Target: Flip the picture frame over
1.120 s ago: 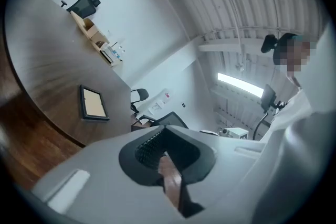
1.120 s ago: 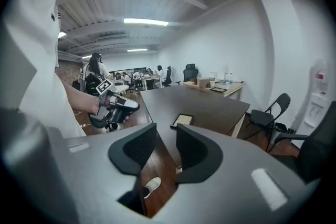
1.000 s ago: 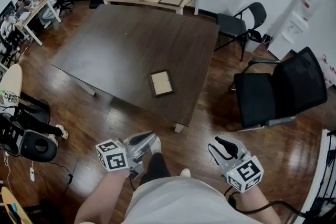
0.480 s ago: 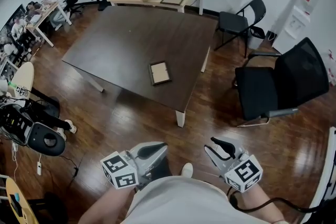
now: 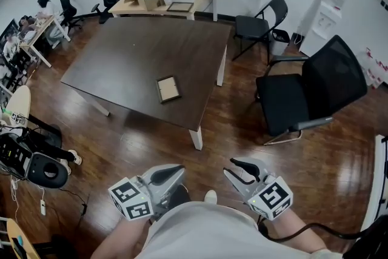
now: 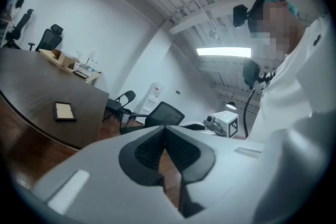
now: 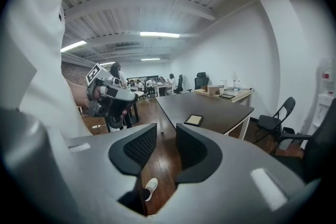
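Small dark-rimmed rectangular picture frame [image 5: 168,88] is lying flat on the dark wooden table [image 5: 121,51], toward its near-right corner, well beyond both grippers. Left gripper [image 5: 173,171] is sitting pinched together, empty. Right gripper [image 5: 237,165] is showing a narrow gap, empty. I'd be closing in first, then opening wide at one frame edge.

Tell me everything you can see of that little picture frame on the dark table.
The picture frame is a small rectangle, a dark border around a pale tan panel. It lies flat on the dark table, toward the near corner, touching nothing else. Front or back up, I cannot tell.
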Demonstrator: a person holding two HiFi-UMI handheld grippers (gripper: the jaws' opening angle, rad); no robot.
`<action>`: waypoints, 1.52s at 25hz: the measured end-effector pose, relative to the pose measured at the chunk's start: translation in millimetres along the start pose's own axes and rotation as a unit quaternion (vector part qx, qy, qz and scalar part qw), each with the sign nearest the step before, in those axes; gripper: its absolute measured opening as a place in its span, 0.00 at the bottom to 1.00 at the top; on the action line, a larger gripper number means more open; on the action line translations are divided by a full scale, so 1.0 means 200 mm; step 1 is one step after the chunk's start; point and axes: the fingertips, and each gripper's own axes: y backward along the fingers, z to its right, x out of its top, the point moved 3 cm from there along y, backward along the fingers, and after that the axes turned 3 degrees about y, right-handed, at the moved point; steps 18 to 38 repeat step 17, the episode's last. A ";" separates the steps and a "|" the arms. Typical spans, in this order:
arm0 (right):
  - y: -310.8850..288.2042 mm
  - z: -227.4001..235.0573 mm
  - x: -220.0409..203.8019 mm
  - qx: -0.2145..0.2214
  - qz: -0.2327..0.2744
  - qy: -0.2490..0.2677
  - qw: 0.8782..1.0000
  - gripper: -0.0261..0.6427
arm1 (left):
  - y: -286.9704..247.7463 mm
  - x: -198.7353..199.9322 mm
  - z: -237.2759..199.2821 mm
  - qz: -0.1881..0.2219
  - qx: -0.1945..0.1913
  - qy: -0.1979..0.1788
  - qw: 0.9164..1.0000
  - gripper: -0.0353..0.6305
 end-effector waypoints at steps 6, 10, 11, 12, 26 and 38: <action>0.03 -0.03 -0.03 0.003 0.001 0.002 1.000 0.21 | 0.00 -0.03 0.04 0.000 0.003 -0.002 1.000 0.06; 0.06 -0.02 -0.02 -0.002 0.005 0.003 1.000 0.21 | -0.01 -0.04 0.05 0.001 0.001 -0.001 1.000 0.06; 0.07 -0.02 -0.03 -0.005 0.007 0.001 1.000 0.21 | -0.01 -0.05 0.05 0.000 0.000 -0.002 1.000 0.06; 0.09 -0.02 -0.03 -0.008 0.007 -0.001 1.000 0.21 | -0.02 -0.05 0.05 -0.002 0.000 -0.002 1.000 0.06; 0.14 -0.02 -0.07 -0.014 -0.001 -0.006 1.000 0.21 | -0.06 -0.05 0.06 -0.005 -0.003 -0.005 1.000 0.06; 0.14 -0.02 -0.07 -0.014 -0.001 -0.006 1.000 0.21 | -0.06 -0.05 0.06 -0.005 -0.003 -0.005 1.000 0.06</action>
